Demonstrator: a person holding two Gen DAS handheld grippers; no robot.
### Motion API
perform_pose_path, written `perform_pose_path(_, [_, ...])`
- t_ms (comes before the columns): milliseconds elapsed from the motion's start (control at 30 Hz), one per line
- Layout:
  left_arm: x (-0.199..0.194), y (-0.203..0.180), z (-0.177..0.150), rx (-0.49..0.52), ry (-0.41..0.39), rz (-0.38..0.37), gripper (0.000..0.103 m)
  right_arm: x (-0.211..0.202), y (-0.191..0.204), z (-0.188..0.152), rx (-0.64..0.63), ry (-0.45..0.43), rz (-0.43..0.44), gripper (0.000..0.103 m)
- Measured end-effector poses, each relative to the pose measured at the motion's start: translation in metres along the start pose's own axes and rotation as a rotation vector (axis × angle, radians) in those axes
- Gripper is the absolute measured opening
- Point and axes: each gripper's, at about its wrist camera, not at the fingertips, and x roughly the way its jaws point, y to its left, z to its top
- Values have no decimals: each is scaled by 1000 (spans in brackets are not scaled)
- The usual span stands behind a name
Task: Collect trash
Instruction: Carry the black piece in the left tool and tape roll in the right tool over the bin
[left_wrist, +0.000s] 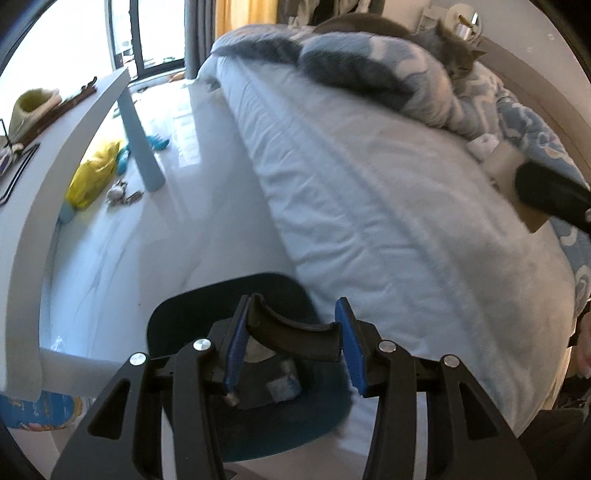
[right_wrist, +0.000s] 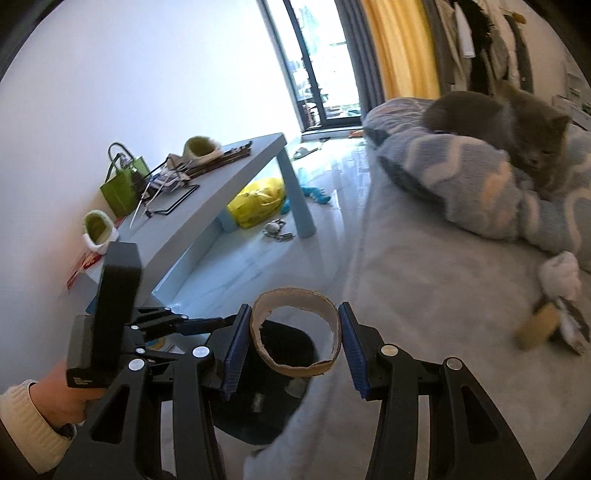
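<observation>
I have the right tongs (right_wrist: 294, 341) closed on a short cardboard tube (right_wrist: 295, 332), pinched across its width so I look straight down its open end, and they hang over a dark bin (right_wrist: 273, 398) standing on the floor against the side of the bed (right_wrist: 424, 288). The left tongs (left_wrist: 293, 341) are clamped about halfway on a black curved piece (left_wrist: 295, 338), which looks to me like the bin's handle or rim, though I cannot tell exactly which part it is. So I read the step as dropping a collected piece of trash into the bin while my other hand steadies it.

Next I need the tube centred over the bin's mouth before I let the right tongs spread, and the left grip kept firm so the bin does not tip against the mattress.

The left view looks down into the bin (left_wrist: 258, 402), where a couple of pale scraps already lie, and catches the right tool's dark body at the frame's right edge. The right view alone shows more litter waiting on the bed: a second cardboard tube (right_wrist: 537, 326) beside a crumpled white wad (right_wrist: 559, 275). It also shows my hand (right_wrist: 70, 395) on the left tool, a grey cat (right_wrist: 517, 122) on the blanket, and the cluttered desk (right_wrist: 229, 177) by the wall
</observation>
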Motion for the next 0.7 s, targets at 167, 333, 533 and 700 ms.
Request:
perform_pose_path(167, [10, 21, -11, -22, 48, 17, 49, 22, 21, 3, -20, 26, 19, 48])
perform_pose_path(333, [21, 39, -24, -53, 106, 12, 49, 40, 40, 7, -31, 44, 30, 48])
perform_pose_path(533, [38, 55, -40, -90, 189, 4, 48, 59, 56, 7, -40, 66, 41, 48])
perform_pose_path(700, [51, 68, -51, -115, 250, -3, 48, 70, 64, 7, -49, 81, 46, 48])
